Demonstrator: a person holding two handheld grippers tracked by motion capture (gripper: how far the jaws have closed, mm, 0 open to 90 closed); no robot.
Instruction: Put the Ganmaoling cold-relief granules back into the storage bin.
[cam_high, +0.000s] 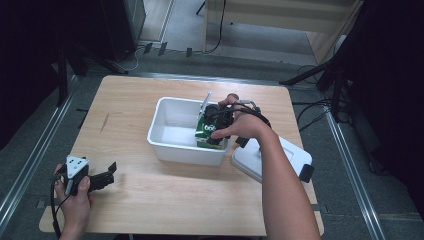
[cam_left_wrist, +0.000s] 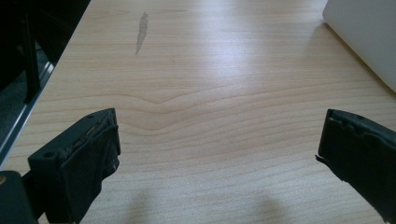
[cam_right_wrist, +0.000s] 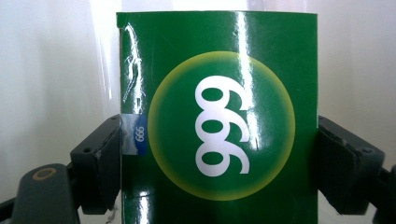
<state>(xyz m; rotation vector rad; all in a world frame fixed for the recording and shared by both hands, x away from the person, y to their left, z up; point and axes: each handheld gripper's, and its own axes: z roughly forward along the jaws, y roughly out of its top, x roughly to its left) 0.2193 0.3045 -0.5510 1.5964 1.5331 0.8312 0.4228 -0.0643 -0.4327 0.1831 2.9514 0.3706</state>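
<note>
A green box (cam_high: 205, 132) with a white "999" in a yellow ring stands inside the white bin (cam_high: 172, 145), at its right end. My right gripper (cam_high: 216, 131) is shut on the green box (cam_right_wrist: 219, 116); both black pads (cam_right_wrist: 100, 158) press its left and right sides. My left gripper (cam_high: 102, 177) rests at the table's near left, held in a hand. Its jaws stand wide open over bare wood (cam_left_wrist: 217, 140), with nothing between them.
The bin's white lid (cam_high: 272, 160) lies on the wooden table (cam_high: 150, 200) just right of the bin, under the right forearm. A corner of the bin (cam_left_wrist: 369, 37) shows in the left gripper view. A dark scuff (cam_left_wrist: 141, 30) marks the wood at far left.
</note>
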